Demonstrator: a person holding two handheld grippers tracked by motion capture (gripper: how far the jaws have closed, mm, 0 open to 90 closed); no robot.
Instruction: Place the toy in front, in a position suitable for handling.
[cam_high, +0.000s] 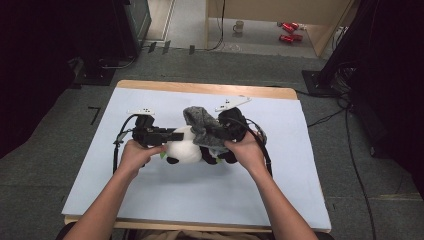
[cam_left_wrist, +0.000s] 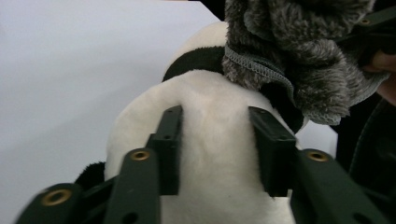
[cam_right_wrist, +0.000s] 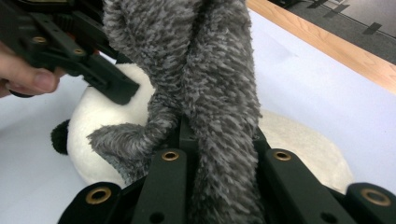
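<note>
The plush panda lies on its side near the middle of the pale blue table cover, its white body between the two grippers and its black limbs showing at the near edge. A fuzzy grey garment is draped over the panda's upper end, bunched and rising above it (in the left gripper view its stitched hem sits right against the black band around the panda's shoulders).

The left gripper reaches in from the panda's left. In its own view the two black jaws straddle the white body, one on each flank, with the plush bulging between them; whether the pads press into the plush or just rest alongside it I cannot tell.

The right gripper comes in from the other side and is clenched on the grey garment: in its own view a thick fold of the fur runs up from between its jaws, squeezed tight there.

The wooden table edge shows beyond the cover, past both grippers. Farther off on the floor stand a mug and two red cans.
</note>
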